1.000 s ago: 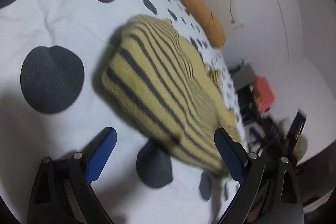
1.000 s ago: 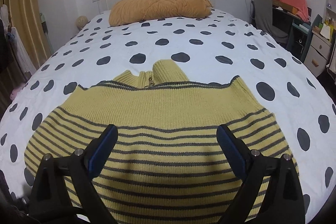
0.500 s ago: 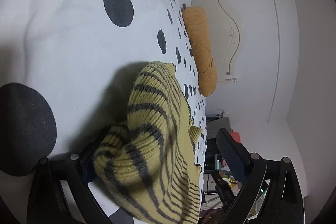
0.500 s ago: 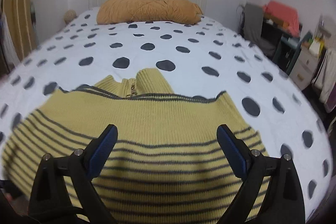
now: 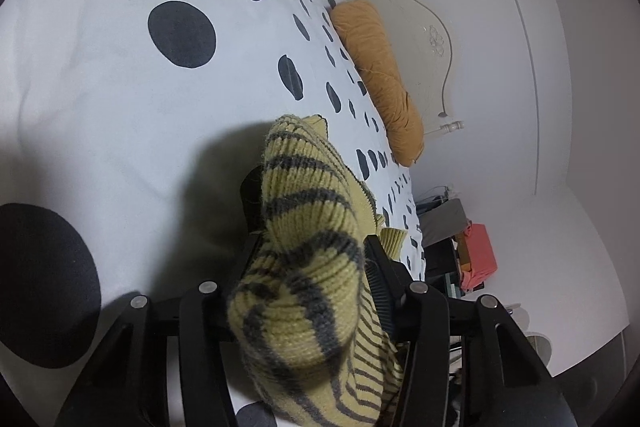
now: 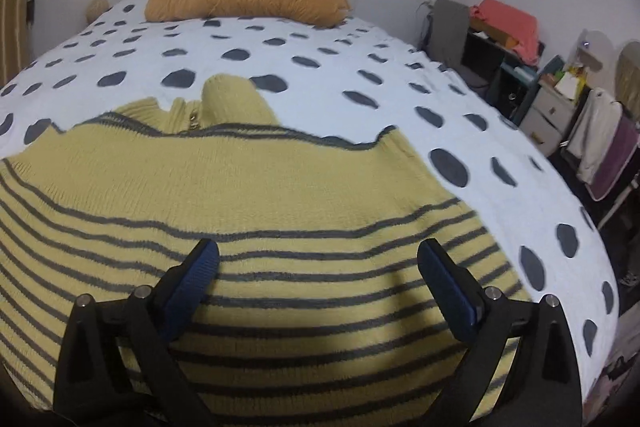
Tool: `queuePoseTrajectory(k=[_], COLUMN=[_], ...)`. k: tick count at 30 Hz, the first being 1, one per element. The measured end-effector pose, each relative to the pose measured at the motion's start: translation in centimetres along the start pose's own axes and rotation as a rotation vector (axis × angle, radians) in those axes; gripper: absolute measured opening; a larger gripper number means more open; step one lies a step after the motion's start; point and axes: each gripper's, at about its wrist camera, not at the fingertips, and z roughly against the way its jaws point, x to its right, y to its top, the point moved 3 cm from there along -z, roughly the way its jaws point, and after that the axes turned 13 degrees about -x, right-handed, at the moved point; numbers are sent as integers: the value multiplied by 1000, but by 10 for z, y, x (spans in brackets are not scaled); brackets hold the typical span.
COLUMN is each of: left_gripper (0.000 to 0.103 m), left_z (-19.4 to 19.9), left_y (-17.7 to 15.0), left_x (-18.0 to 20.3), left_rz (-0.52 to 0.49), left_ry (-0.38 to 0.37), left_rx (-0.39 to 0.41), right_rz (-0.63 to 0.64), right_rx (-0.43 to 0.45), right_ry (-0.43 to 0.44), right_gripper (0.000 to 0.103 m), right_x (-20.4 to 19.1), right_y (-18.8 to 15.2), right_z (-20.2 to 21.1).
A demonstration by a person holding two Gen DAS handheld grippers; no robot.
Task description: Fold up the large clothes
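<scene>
The left gripper (image 5: 312,247) is clamped on a bunched edge of the sweater (image 6: 256,227), which lies spread on the bed (image 6: 360,67); the right gripper (image 6: 318,267) hovers wide over it; I judge the fold is starting, next carrying that edge toward 12 o'clock.

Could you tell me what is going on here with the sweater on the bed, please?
A person with two handheld grippers is folding a yellow striped sweater on the polka-dot bed. The left gripper is shut on a bunched edge of the knit. The right gripper hangs open above the sweater's striped body, holding nothing.
</scene>
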Motion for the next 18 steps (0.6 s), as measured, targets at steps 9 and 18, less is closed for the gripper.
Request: queuePoseTrajectory(k=[9, 18], left_gripper=[101, 35], left_z=[-13, -14], left_y=[-6, 8], left_x=[-13, -13], left_rz=[35, 45], left_ry=[1, 17], left_rx=[-36, -59], right_rz=[35, 47], right_rx=[-49, -42], right_ry=[5, -8], right_gripper=[101, 101], right_x=[-11, -14], right_y=[-9, -7], right_z=[-16, -15])
